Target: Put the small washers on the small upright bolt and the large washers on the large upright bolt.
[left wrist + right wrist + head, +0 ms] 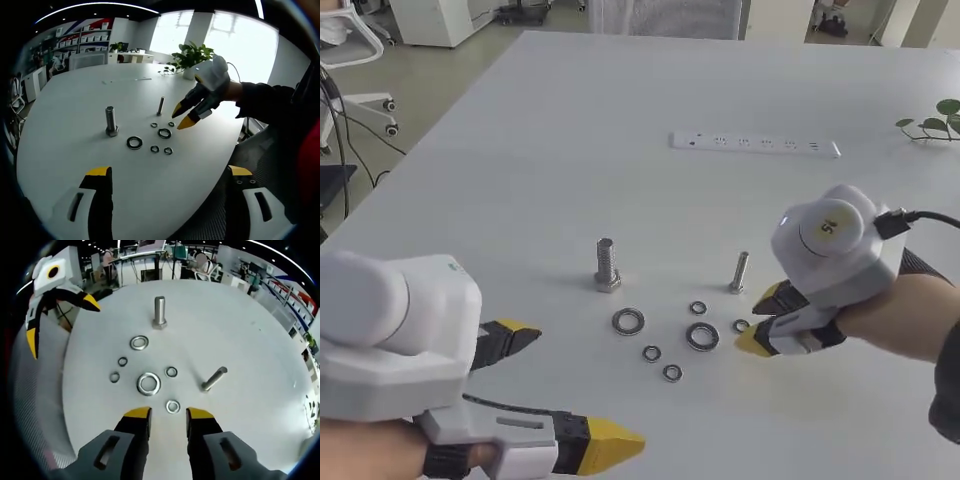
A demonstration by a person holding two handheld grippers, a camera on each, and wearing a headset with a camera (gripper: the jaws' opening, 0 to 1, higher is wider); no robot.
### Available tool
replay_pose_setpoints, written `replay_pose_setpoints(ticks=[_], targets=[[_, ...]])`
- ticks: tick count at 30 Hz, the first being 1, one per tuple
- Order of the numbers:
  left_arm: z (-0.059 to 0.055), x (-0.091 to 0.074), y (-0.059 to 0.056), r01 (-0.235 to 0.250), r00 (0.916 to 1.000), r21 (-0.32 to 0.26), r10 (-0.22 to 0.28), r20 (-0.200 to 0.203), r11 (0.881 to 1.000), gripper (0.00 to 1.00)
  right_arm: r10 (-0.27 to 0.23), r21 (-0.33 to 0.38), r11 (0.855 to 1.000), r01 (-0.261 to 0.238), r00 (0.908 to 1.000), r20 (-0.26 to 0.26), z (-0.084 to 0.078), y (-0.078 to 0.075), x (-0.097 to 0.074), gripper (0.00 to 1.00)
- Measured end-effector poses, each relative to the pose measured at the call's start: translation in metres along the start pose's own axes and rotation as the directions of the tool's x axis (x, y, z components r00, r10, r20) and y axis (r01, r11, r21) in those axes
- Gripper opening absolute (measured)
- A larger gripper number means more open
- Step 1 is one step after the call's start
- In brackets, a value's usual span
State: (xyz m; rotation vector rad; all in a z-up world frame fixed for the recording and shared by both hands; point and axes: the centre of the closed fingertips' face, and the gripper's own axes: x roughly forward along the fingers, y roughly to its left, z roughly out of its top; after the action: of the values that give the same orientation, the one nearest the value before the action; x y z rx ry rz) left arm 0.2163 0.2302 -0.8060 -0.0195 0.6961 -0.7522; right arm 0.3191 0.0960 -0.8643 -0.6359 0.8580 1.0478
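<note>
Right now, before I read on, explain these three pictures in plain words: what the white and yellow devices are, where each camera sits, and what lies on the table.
No robot: a person holds two hand grippers, white with yellow jaw tips. The head view comes from a headset camera looking down. The two round views come from cameras on the left gripper and the right gripper. On the white table stand a large bolt and a small bolt; two large washers and four small washers lie loose in front. Both are open, holding nothing.
</note>
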Motion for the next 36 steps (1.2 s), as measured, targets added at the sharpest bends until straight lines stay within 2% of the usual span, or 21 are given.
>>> replay_pose_setpoints(ticks=[4, 22, 36], targets=[[-0.001, 0.0, 0.0, 0.0, 1.0, 0.003, 0.0, -0.003, 1.0, 0.94, -0.004, -0.011, 1.0, 0.003, 0.9998, -0.021, -0.002, -0.001, 0.002, 0.27], [-0.003, -0.002, 0.0, 0.0, 1.0, 0.0, 0.0, -0.001, 1.0, 0.94, 0.009, -0.029, 1.0, -0.01, 0.9989, -0.045, -0.002, -0.004, 0.011, 0.22], [-0.002, -0.002, -0.001, 0.005, 1.0, 0.0, -0.005, 0.003, 1.0, 0.93, 0.034, 0.021, 0.999, -0.033, 0.998, -0.054, -0.002, -0.004, 0.011, 0.16]])
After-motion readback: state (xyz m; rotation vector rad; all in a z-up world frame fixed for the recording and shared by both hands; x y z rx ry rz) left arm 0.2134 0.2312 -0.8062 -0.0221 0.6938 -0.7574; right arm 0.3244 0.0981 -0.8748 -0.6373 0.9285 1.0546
